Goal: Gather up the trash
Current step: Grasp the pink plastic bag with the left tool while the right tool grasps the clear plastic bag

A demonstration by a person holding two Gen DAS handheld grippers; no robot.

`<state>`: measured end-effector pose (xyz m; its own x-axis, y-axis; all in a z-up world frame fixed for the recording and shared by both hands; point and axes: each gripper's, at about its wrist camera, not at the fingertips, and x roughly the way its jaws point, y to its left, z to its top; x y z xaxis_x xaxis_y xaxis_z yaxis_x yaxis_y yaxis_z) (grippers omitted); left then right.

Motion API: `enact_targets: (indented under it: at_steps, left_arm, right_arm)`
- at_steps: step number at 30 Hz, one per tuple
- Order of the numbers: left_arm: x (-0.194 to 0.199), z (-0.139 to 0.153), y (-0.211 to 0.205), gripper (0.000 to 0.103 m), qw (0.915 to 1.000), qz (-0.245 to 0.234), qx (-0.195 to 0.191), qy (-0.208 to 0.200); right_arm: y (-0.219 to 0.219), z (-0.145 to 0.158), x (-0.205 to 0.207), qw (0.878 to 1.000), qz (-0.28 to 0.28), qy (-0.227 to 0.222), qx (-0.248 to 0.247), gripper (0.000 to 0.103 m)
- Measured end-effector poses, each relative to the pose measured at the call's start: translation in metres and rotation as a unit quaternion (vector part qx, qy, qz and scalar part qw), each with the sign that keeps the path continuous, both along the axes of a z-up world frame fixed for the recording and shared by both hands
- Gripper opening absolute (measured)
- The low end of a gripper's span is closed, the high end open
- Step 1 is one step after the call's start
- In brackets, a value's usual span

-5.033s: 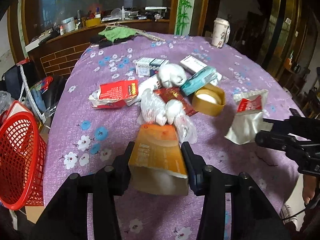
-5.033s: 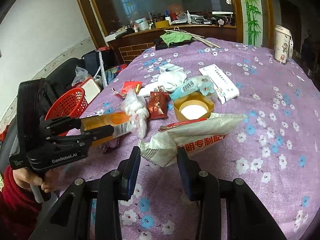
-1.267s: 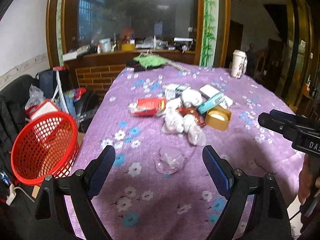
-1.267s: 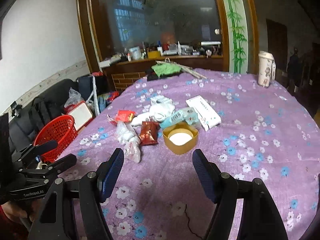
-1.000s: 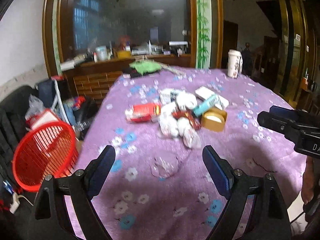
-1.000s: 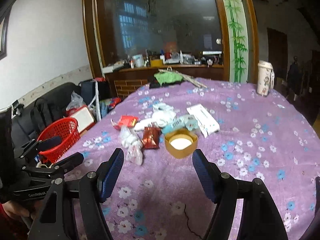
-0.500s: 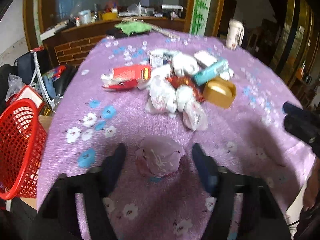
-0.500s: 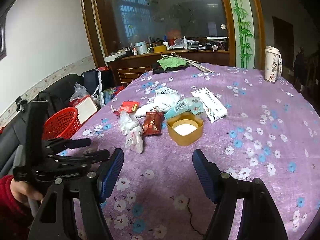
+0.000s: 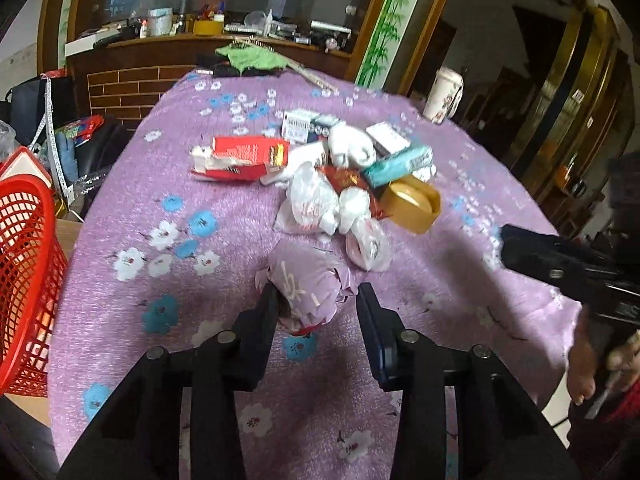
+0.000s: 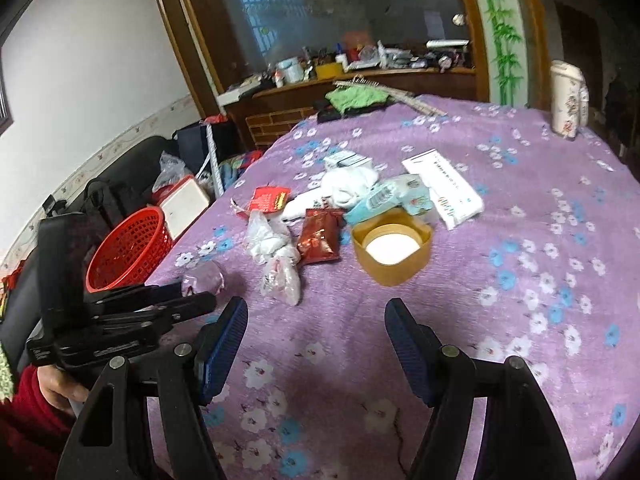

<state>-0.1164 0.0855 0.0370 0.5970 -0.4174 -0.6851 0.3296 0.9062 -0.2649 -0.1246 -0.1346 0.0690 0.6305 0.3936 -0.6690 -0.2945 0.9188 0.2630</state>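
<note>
Left hand-held gripper has narrowed around crumpled wrapper.

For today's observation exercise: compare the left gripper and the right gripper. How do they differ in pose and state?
1. The left gripper is partly closed around a crumpled pale plastic bag; the right gripper is spread wide with nothing between its fingers.
2. The left gripper sits near the table edge beside the red basket; the right gripper hovers over bare purple tablecloth, short of the gold tub.
Shared: both are black, hand-held, and point toward the trash pile.
</note>
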Motion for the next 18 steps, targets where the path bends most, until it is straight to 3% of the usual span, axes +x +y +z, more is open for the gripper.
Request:
enact_targets:
  at_steps: [4,11,14,16,18]
  left_arm:
    - [-0.003,0.008,0.008,0.039,0.9998,0.01,0.003,-0.015]
    - [-0.009,0.015,0.019,0.039,0.9987,0.033,0.014,-0.036]
    - [-0.008,0.015,0.022,0.039,0.9984,0.038,0.013,-0.039]
    - [-0.007,0.016,0.024,0.039,0.9984,0.04,0.013,-0.039]
    - [-0.007,0.016,0.026,0.039,0.9982,0.043,0.013,-0.04]
  right_arm:
    - [0.018,-0.007,0.023,0.999,0.031,0.028,0.002,0.074]
    - [0.062,-0.027,0.068,0.995,0.071,0.069,-0.02,0.062]
    - [0.07,-0.039,0.085,0.993,0.07,0.092,-0.018,0.047]
    - [0.074,-0.045,0.09,0.992,0.071,0.1,-0.025,0.03]
    - [0.073,-0.045,0.088,0.993,0.068,0.094,-0.018,0.029]
